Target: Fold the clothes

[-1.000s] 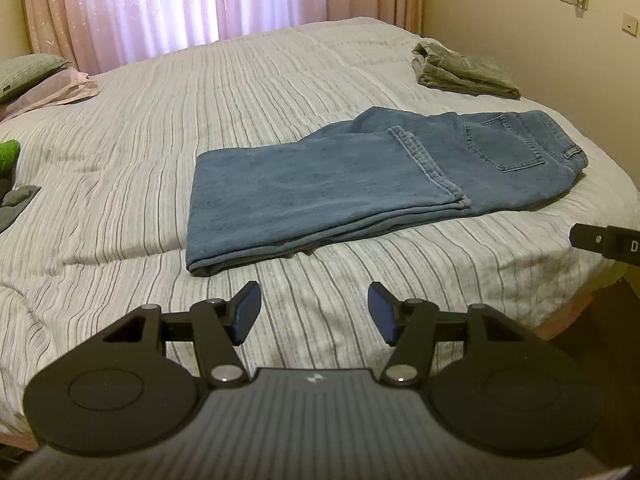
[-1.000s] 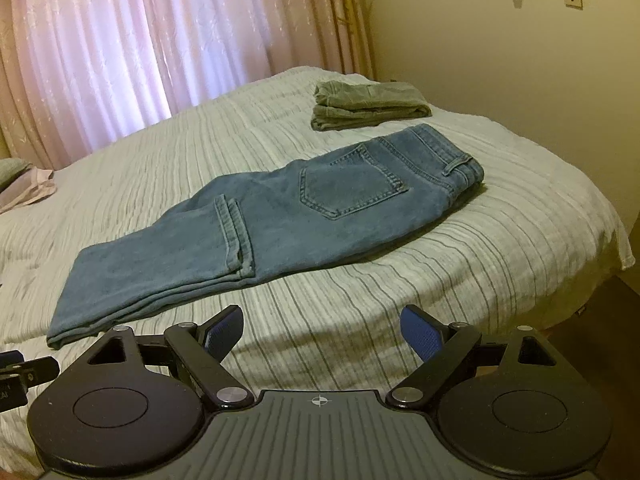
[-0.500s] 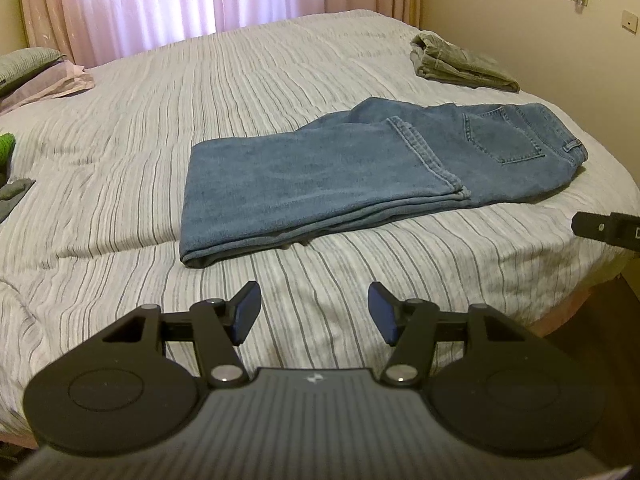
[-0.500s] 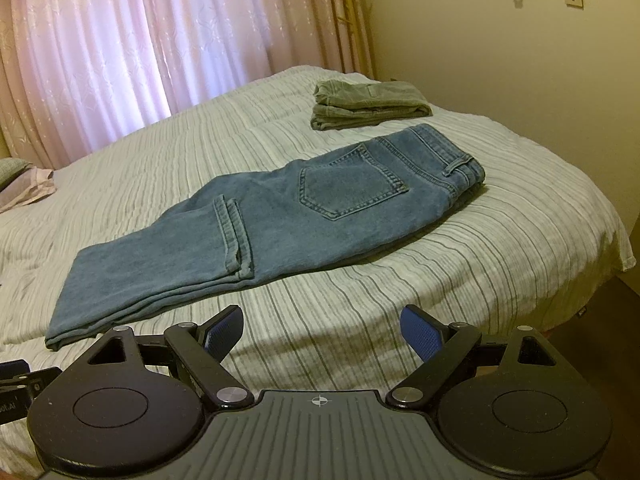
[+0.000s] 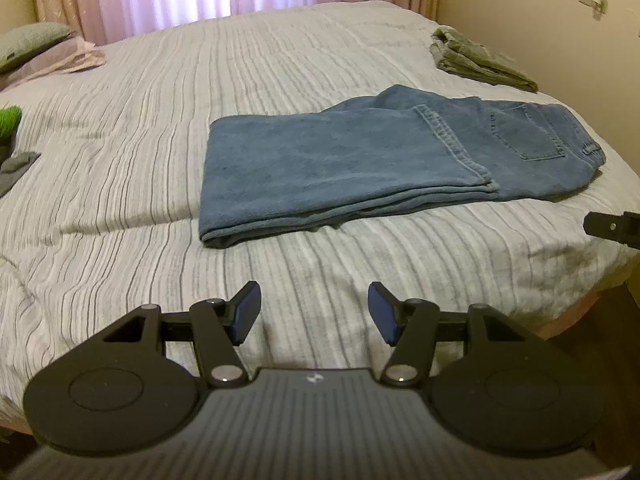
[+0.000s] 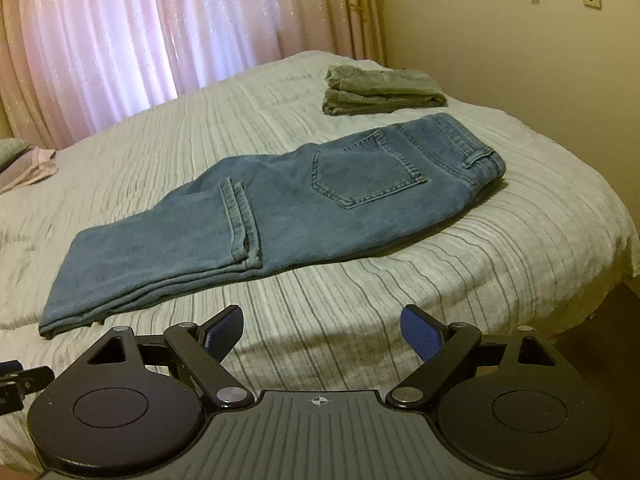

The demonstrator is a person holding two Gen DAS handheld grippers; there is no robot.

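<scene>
Left wrist view first: the blue jeans (image 5: 384, 160) sit in the middle of the frame, laid flat on the bed (image 5: 160, 120) with its striped grey-white cover. They're folded leg over leg and then doubled back, so the hems land about halfway along, with the stitched hem edge running diagonally across the denim. You can see a back pocket toward the right end and the stacked fold edges along the near side. Fabric looks pretty smooth, a bit faded. The left gripper (image 5: 314, 312) is at the bottom centre, jaws wide apart with nothing between them, hovering over bare bed cover short of the jeans. A folded olive-grey garment (image 5: 480, 60) sits upper right, pillows (image 5: 36, 48) upper left, and something bright green (image 5: 10, 120) pokes in at the left edge. A bit of the right gripper (image 5: 612, 226) shows at the right edge.

Right wrist view: same jeans (image 6: 280, 216), now running from lower left up to centre right, waistband and belt loop at the far right end, back pocket facing up, hem fold near the middle. The olive-grey garment (image 6: 380, 90) is just beyond the waistband, not touching. The right gripper (image 6: 322, 334) is bottom centre, jaws spread, empty, over the bed (image 6: 500, 260) edge. Pink curtains (image 6: 160, 32) fill the upper left.
</scene>
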